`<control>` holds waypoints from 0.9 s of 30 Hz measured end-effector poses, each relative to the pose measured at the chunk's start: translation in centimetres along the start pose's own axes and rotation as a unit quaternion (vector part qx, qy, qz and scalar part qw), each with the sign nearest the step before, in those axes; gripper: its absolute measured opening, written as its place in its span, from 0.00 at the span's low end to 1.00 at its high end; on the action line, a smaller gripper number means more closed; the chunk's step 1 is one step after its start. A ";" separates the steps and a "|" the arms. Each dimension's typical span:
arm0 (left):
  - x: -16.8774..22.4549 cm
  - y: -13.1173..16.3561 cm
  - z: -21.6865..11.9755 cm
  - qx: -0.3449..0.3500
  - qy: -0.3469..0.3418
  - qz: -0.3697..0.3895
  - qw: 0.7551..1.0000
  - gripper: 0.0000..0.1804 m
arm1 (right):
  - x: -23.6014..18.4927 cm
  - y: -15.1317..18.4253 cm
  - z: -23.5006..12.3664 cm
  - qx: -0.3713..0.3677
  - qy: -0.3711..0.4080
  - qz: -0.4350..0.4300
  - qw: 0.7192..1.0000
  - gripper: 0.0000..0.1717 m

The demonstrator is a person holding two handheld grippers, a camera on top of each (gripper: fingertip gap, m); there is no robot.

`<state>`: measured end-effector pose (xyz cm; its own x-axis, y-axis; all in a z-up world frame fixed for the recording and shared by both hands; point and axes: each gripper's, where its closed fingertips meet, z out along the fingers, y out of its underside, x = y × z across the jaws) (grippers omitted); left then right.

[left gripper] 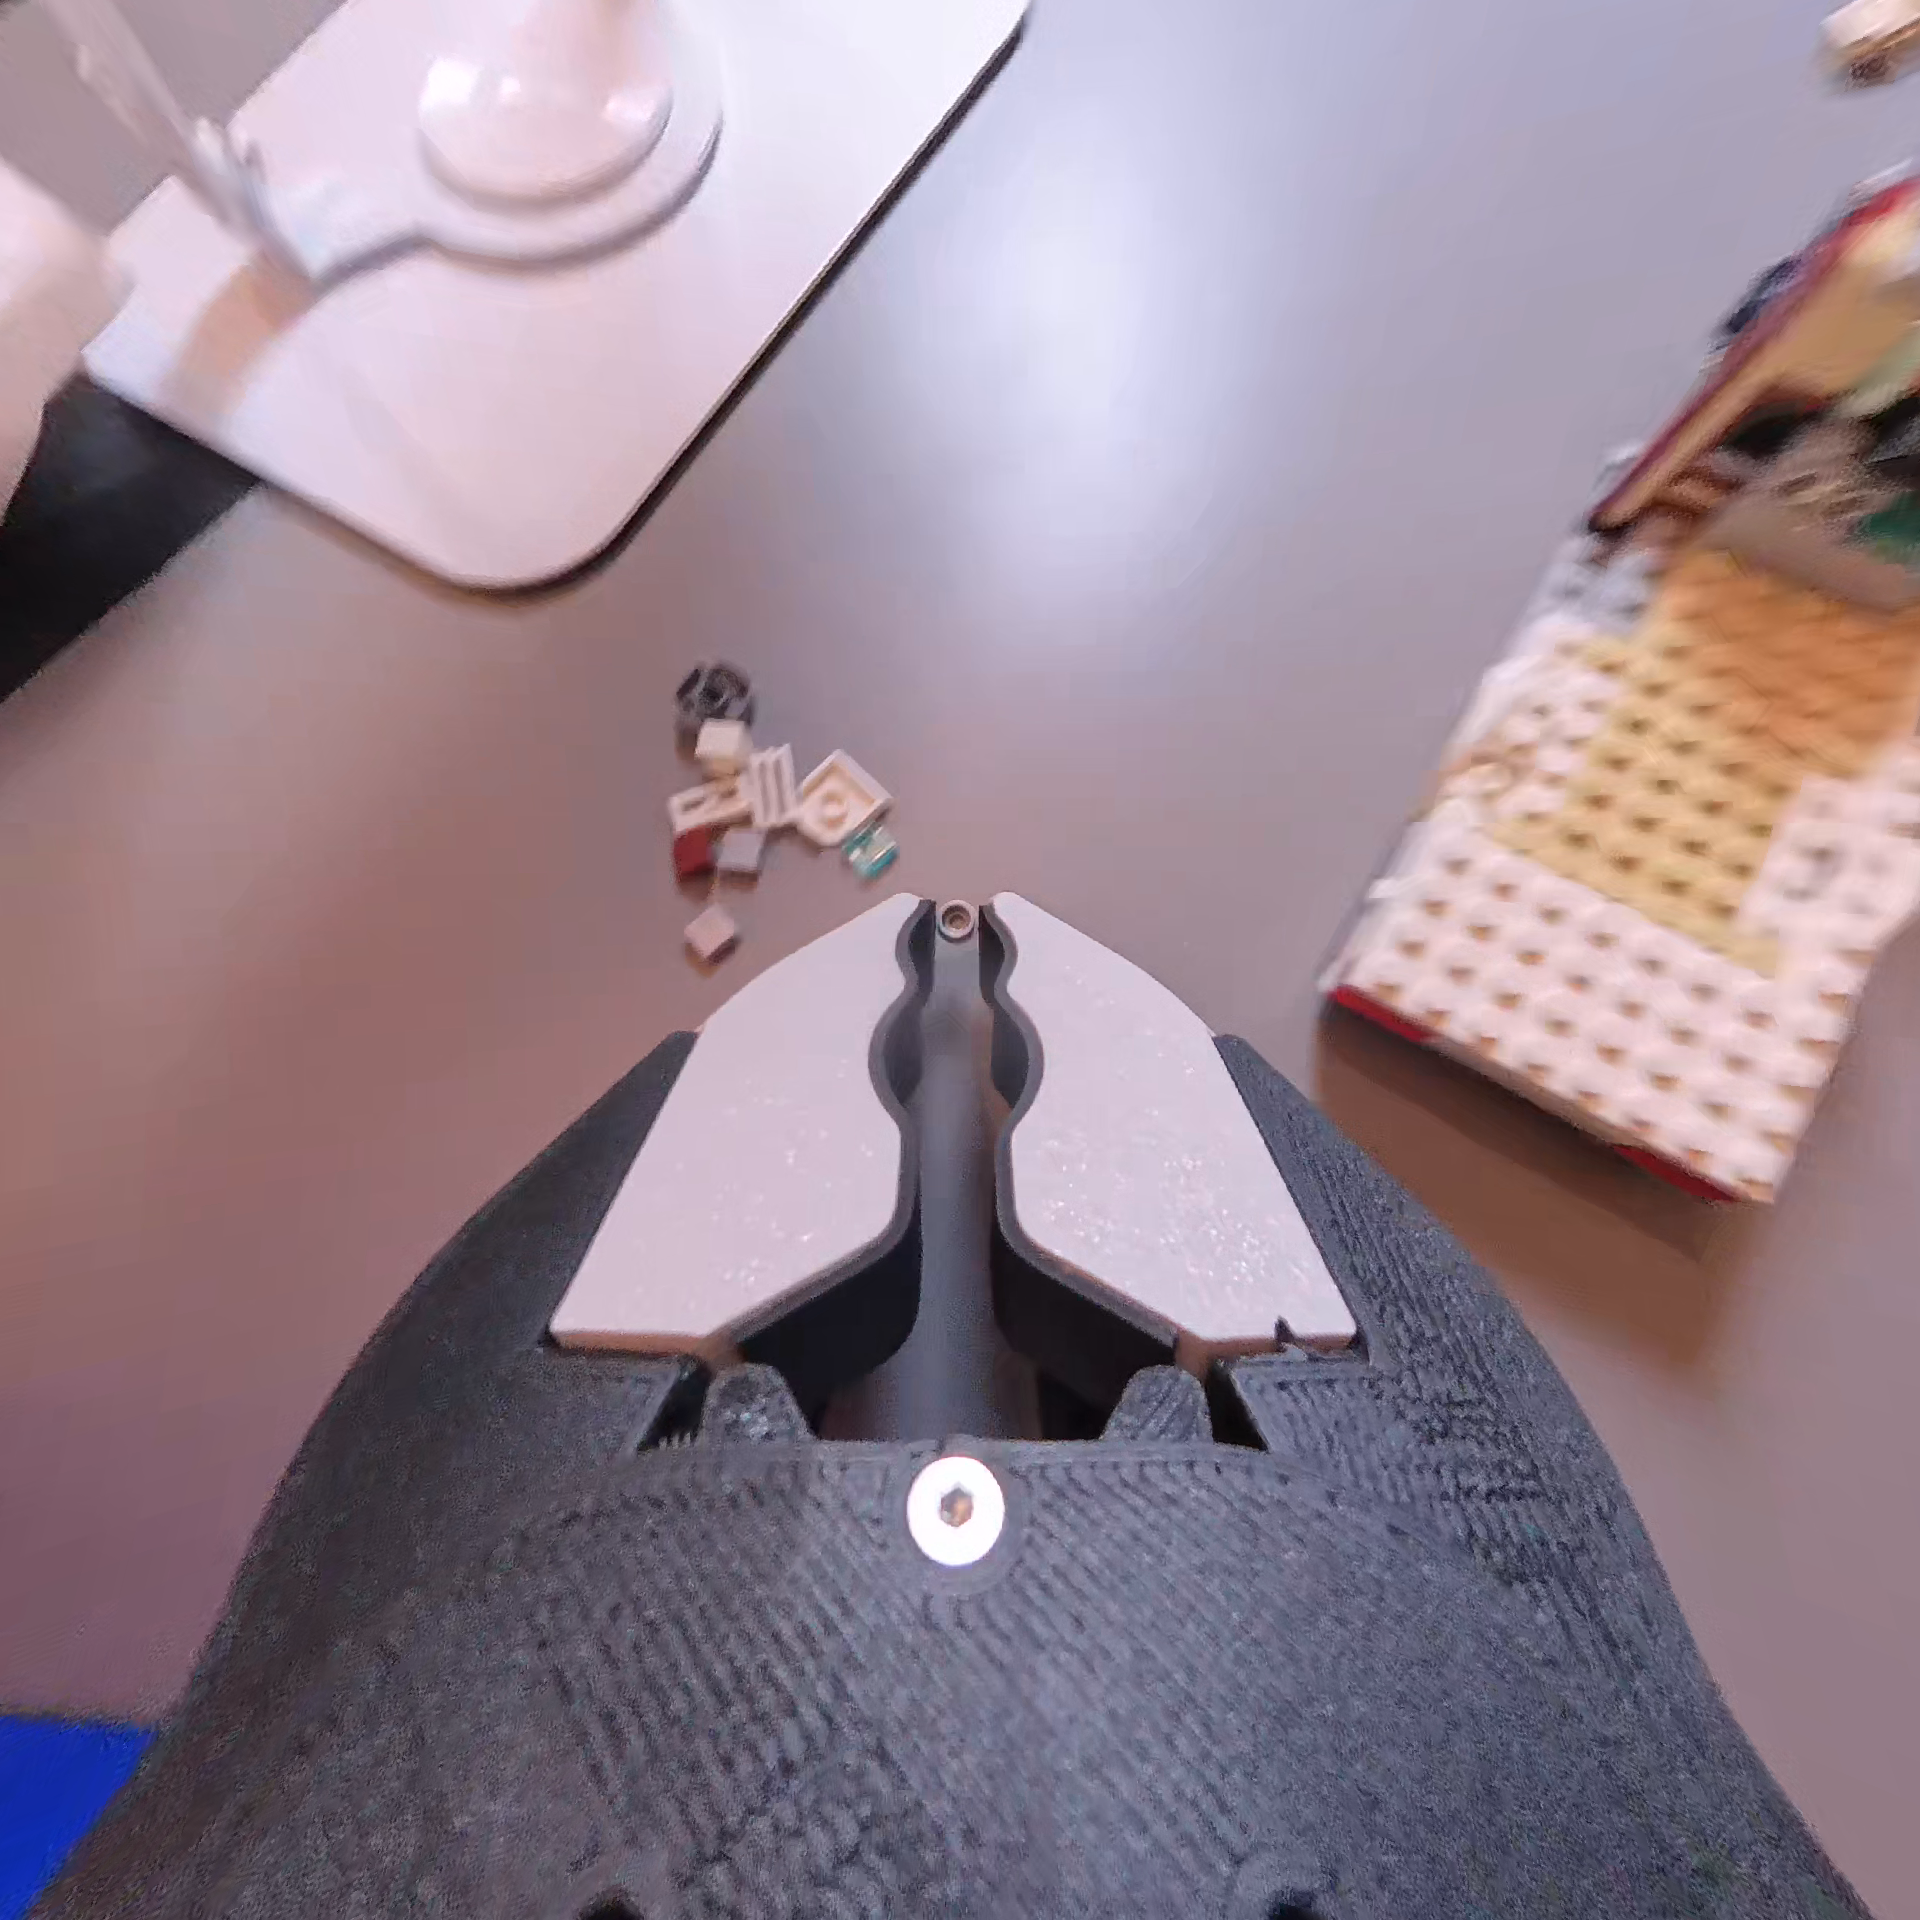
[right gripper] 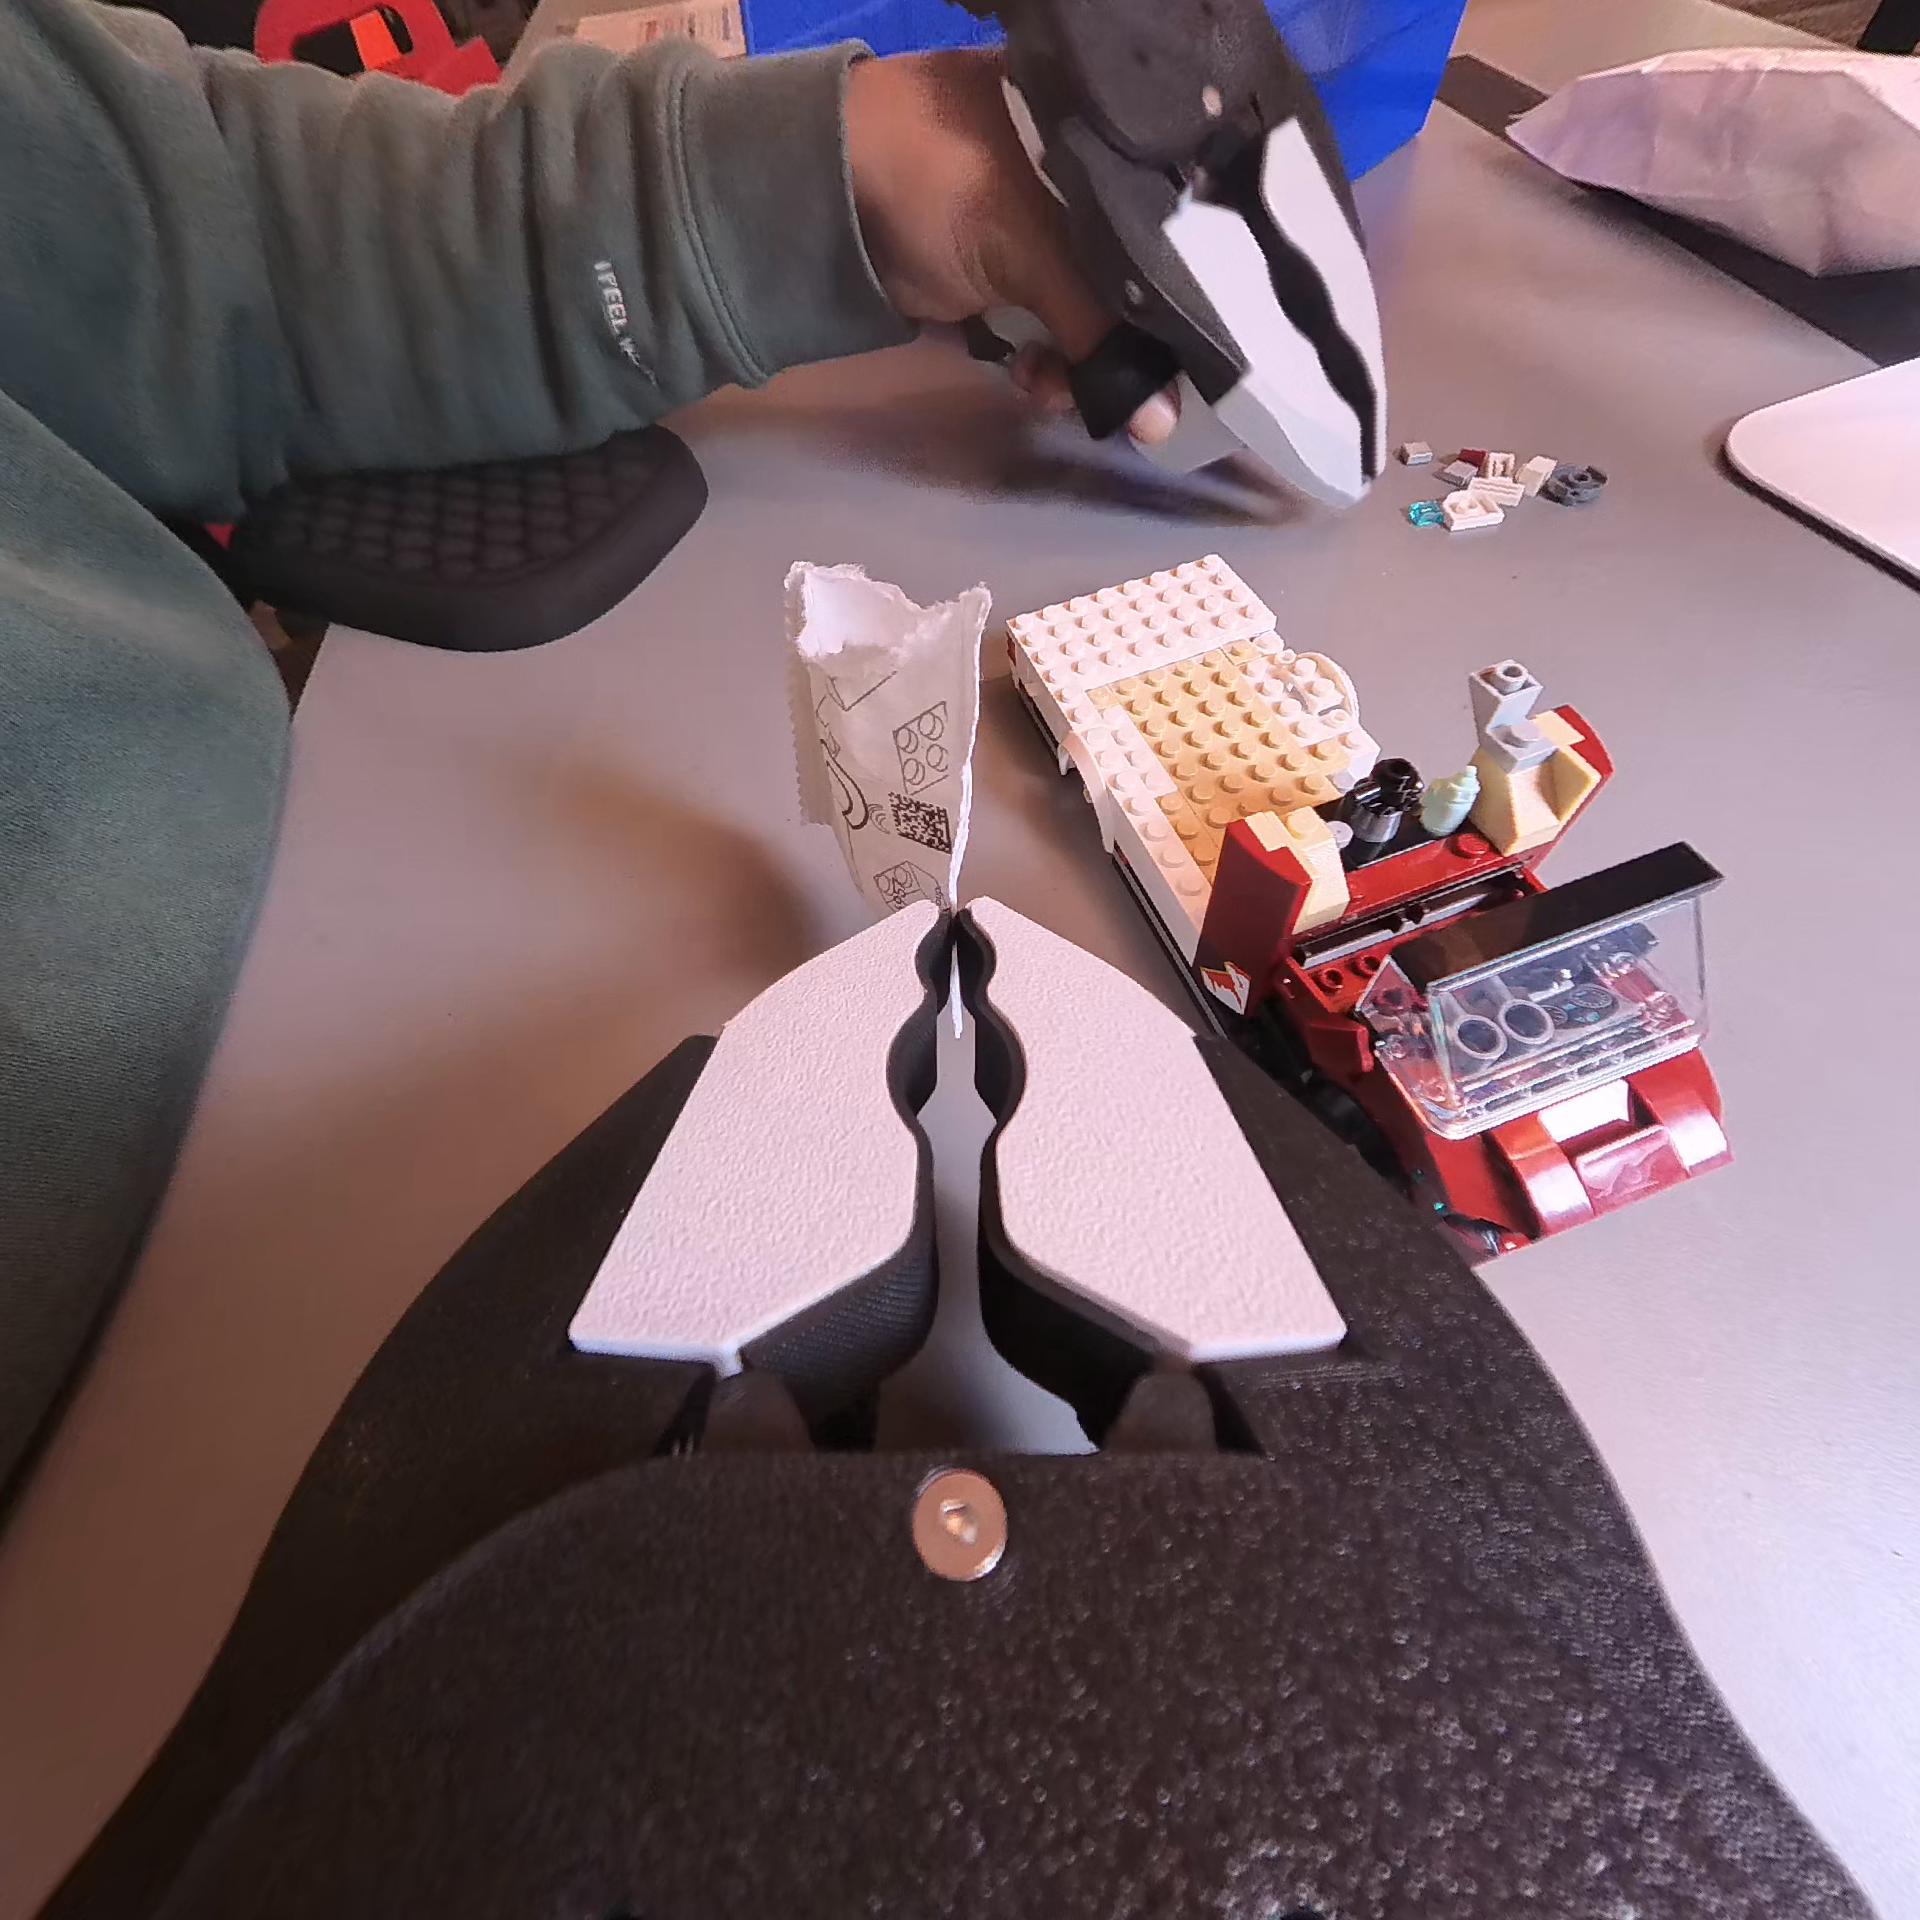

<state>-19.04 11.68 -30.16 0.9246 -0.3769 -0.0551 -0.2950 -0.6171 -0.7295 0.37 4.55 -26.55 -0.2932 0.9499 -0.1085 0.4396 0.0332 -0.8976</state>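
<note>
Right wrist view, hand (right gripper: 966, 208) tilting left tool (right gripper: 1351, 488) tableward

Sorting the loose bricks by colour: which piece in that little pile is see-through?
The small turquoise piece at the pile's edge nearest the left gripper; the others are opaque white, grey, dark red or black.

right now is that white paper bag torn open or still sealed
Torn open. The paper bag has a ragged, gaping top edge showing its white inside, while the right gripper pinches its lower edge between shut jaws.
</note>
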 end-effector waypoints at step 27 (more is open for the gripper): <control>6.2 -7.9 -5.0 0.151 0.009 0.054 0.987 0.13 | 0.4 -0.2 -0.1 0.012 0.004 0.013 1.000 0.01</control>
<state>-12.20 10.75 -21.34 0.8865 -0.4433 -0.1325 -0.3029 -0.3397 -0.8904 0.24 4.98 -26.35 -0.2757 0.9526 -0.1288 0.4264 0.0011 -0.9045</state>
